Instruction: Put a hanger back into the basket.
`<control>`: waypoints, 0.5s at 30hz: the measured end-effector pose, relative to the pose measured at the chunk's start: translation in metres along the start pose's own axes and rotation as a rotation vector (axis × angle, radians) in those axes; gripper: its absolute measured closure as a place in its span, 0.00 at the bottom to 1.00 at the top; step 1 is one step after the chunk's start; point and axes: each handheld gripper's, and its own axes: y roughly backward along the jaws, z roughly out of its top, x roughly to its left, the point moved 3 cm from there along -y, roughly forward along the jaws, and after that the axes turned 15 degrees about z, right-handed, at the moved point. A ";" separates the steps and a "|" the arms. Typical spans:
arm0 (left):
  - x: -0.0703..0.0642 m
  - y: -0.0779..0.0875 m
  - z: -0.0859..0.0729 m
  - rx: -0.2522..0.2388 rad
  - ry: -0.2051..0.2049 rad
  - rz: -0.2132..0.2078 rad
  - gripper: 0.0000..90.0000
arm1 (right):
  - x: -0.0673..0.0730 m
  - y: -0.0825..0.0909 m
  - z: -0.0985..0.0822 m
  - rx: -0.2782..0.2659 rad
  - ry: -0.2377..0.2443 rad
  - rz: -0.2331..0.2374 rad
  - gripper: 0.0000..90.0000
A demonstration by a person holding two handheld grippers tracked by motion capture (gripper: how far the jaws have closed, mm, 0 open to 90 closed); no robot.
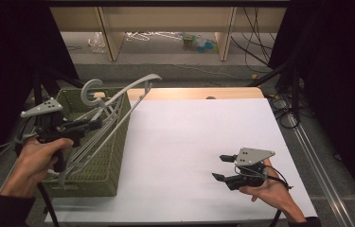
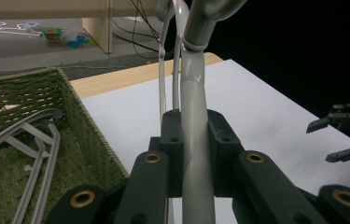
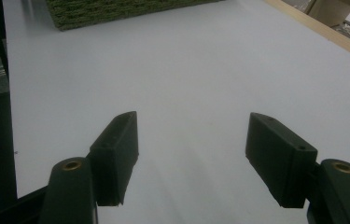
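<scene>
In the high view, the left claw was clenched on a grey hanger, which was held tilted above the green woven basket at the left side of the counter. The hanger's hook curled up over the basket's far rim, and one arm reached out past the basket's right wall. More grey hangers lay inside the basket. The right claw hovered over the white counter near its right front, well apart from the basket, jaws spread with nothing between them.

In the left gripper view, the left claw gripped the hanger's grey stem tightly between both pads, the stem rising straight up the middle. The basket lay to the left, hangers resting in it. The right claw appeared far right.

In the right gripper view, the right claw stood released, its jaws wide apart above the bare counter, with the basket's edge at the top.
</scene>
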 end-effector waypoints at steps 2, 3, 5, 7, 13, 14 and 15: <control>0.009 0.002 -0.001 -0.005 0.033 -0.008 0.88 | 0.000 0.000 0.000 -0.002 -0.002 0.002 0.39; 0.012 0.002 -0.001 -0.006 0.047 -0.010 0.88 | 0.000 0.002 0.000 0.006 -0.002 0.005 0.39; 0.019 0.004 -0.002 -0.012 0.068 -0.007 0.88 | 0.000 0.002 0.000 -0.002 -0.001 0.003 0.39; 0.027 0.006 -0.002 -0.013 0.087 -0.003 0.88 | -0.001 0.004 0.000 -0.002 -0.003 0.000 0.39; 0.049 0.011 -0.005 -0.008 0.106 0.022 0.88 | -0.001 0.003 -0.001 -0.007 -0.003 0.001 0.39; 0.052 0.012 -0.005 -0.004 0.104 0.025 0.88 | 0.000 0.003 -0.001 -0.006 -0.002 0.001 0.39; 0.055 0.012 -0.005 0.000 0.099 0.026 0.88 | 0.000 0.003 -0.001 -0.003 -0.002 0.004 0.39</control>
